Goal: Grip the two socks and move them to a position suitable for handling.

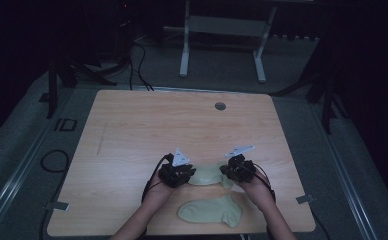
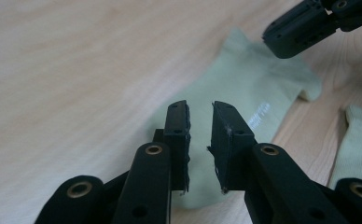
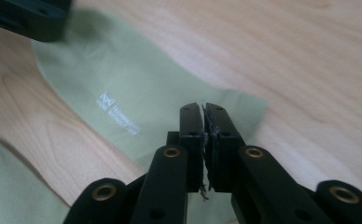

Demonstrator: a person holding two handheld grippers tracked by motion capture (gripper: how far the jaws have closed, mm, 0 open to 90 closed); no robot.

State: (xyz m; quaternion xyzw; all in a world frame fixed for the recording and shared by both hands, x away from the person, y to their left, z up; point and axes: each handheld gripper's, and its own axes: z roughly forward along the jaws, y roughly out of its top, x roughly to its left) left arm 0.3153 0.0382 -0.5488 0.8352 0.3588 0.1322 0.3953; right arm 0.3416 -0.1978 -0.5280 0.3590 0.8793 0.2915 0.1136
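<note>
A pale green sock (image 1: 209, 176) lies flat on the wooden table (image 1: 157, 125), stretched between my two grippers. My left gripper (image 1: 188, 173) is at its left end; in the left gripper view its jaws (image 2: 200, 109) stand a little apart over the sock (image 2: 254, 84) with nothing pressed between them. My right gripper (image 1: 228, 172) is at the sock's right end; its pads (image 3: 203, 108) meet over the sock's (image 3: 123, 93) edge, and I cannot tell whether fabric is pinched. A second pale green sock (image 1: 212, 211) lies nearer the front edge.
The second sock (image 2: 361, 144) also lies at the right of the left gripper view and at the lower left (image 3: 6, 186) of the right gripper view. A grey round grommet (image 1: 220, 106) sits at the table's far side. A white desk frame (image 1: 222, 30) stands beyond.
</note>
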